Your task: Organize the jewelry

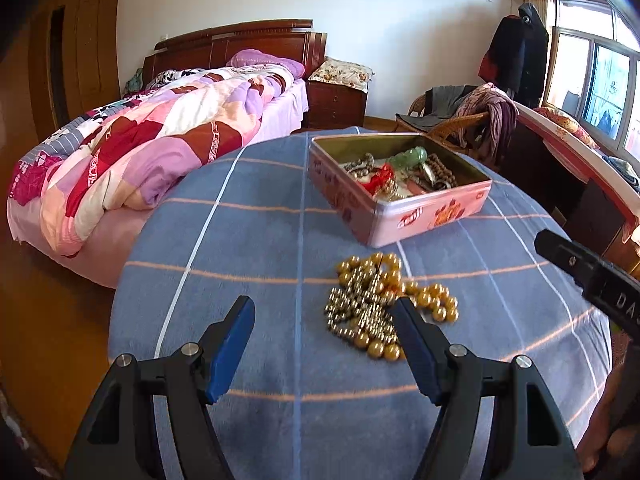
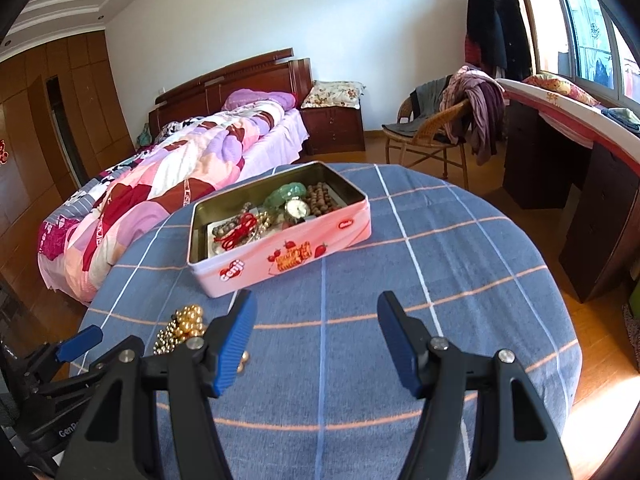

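Both tongs, left tongs (image 1: 326,316) and right tongs (image 2: 314,312), gape empty; the beaded necklaces (image 1: 380,304) probably await the tin (image 1: 400,208).

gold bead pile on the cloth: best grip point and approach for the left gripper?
Pinch the thick middle of the gold bead pile, coming from above. It lies flat and tangled on the blue cloth, offering no edge. The open left gripper sits just left of it.

both wrist views look forward and down, close above the surface (image 1: 248,240). both share the tin (image 1: 432,216) and the bed (image 2: 160,184) behind.
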`<state>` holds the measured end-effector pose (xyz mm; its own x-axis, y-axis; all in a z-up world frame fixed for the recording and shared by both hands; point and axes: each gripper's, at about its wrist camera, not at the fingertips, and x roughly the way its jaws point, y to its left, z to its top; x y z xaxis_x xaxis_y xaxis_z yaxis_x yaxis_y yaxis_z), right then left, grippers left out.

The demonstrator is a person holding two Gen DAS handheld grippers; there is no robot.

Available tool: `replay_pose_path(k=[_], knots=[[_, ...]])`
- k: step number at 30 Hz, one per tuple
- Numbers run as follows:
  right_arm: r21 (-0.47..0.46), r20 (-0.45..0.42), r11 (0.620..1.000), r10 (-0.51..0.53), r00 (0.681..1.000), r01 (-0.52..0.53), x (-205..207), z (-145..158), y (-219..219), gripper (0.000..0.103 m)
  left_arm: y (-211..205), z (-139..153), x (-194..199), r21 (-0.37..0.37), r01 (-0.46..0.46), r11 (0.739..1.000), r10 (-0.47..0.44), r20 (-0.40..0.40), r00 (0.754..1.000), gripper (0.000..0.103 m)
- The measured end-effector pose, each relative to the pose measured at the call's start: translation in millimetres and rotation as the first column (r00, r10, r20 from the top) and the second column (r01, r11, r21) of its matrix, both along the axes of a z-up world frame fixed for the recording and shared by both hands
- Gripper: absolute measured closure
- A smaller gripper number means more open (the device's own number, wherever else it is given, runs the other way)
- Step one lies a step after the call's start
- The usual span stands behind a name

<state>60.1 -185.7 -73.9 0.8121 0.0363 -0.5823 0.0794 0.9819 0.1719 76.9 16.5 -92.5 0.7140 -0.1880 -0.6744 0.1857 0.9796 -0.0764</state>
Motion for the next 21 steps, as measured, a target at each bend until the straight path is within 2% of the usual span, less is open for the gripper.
replay_pose_path(k=[5,15,21], knots=[[-0.003,-0.008,1.000,0.016,1.000,-0.016,-2,-2,3,0.036,0,-6,-3,0.005,0.019,1.000,-0.019,-0.002,1.000,0.032],[0.006,-0.014,1.000,0.022,1.000,-0.022,-4,-3,6,0.036,-2,-9,11,-0.050,0.064,0.997,-0.065,-0.027,0.998,0.032],[0.009,-0.018,1.000,0.025,1.000,-0.025,-3,-4,7,0.036,-10,-19,29,-0.024,0.076,0.997,-0.078,-0.122,0.989,0.033]])
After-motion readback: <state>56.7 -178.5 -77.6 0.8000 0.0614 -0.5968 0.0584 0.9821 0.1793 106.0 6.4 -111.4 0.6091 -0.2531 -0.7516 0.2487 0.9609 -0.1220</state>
